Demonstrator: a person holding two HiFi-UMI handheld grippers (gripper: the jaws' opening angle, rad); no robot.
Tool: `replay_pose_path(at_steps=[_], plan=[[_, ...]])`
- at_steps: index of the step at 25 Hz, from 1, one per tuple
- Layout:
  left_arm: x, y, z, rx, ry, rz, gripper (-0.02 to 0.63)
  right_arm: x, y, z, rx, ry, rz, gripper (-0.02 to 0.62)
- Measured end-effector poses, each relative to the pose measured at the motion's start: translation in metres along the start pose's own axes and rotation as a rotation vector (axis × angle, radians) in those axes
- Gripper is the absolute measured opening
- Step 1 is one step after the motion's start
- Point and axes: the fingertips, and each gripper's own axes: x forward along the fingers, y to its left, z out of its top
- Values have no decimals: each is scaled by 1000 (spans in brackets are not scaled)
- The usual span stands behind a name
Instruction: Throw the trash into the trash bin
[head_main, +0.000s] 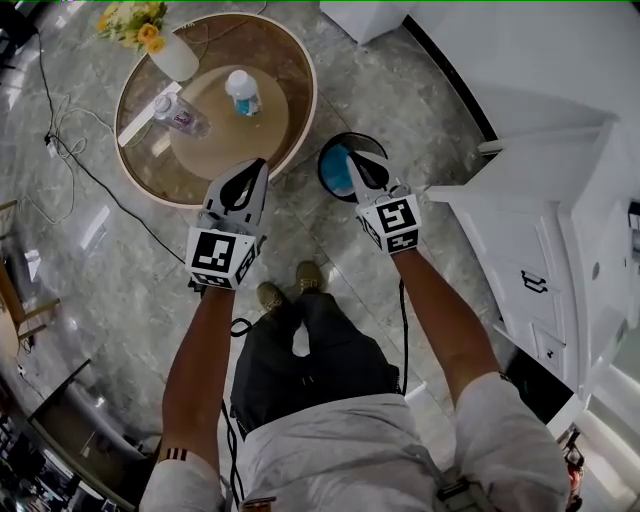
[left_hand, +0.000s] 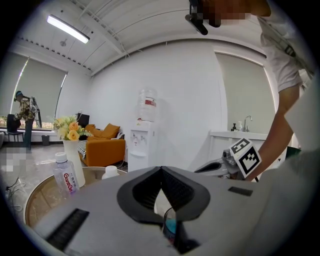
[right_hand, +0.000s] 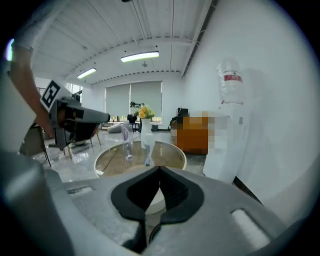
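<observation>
Right gripper (head_main: 352, 160) clenched, empty, seen over trash bin (head_main: 326, 176); left gripper (head_main: 260, 166) also closed on nothing; clear bottle (head_main: 182, 118) and blue-label bottle (head_main: 243, 93), 2 items, remain on table (head_main: 296, 140); bin contents not discernible; task judged unfinished.

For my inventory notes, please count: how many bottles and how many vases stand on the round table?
Bottles: 2
Vase with flowers: 1
Total: 3
</observation>
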Motion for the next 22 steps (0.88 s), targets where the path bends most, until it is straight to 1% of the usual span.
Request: replay_pose_path(at_steps=[3, 7, 12, 17, 22], plan=[[-3, 2, 6, 1, -7, 11, -2, 0, 16, 41, 35, -96, 41, 0], [-8, 7, 16, -1, -21, 25, -2, 7, 40, 89, 33, -188, 112, 2], [-18, 22, 28, 6, -25, 51, -2, 26, 63, 122, 16, -219, 163, 0], [-30, 48, 35, 10, -35, 78, -2, 51, 90, 142, -18, -227, 206, 2], [-41, 75, 32, -1, -37, 92, -2, 78, 117, 161, -29, -240, 237, 2]])
